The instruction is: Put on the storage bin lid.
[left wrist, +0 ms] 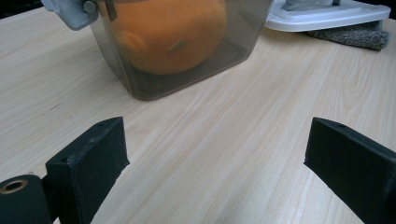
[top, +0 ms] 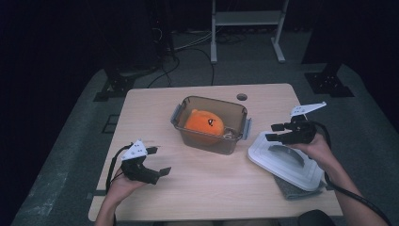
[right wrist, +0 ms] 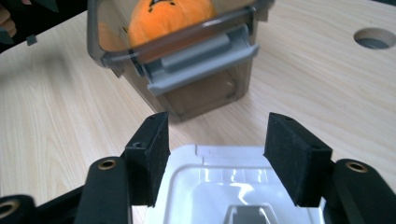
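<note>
A clear grey plastic box [top: 210, 123] with grey side latches stands in the middle of the table, and an orange plush toy [top: 203, 123] lies inside it. Its white lid [top: 282, 161] lies flat to the right on a grey cloth [top: 294, 190]. My right gripper [top: 275, 132] hovers open over the lid's near-box end, with the lid [right wrist: 233, 186] below its jaws and the box [right wrist: 187, 60] ahead. My left gripper [top: 157, 161] is open above bare wood at the front left, facing the box [left wrist: 173, 51] and the toy [left wrist: 168, 32].
The wooden table [top: 155, 113] has a round cable hole [top: 242, 97] near its far edge. Beyond the table stand a white metal frame [top: 247, 28], black stand bases and loose cables on the grey floor.
</note>
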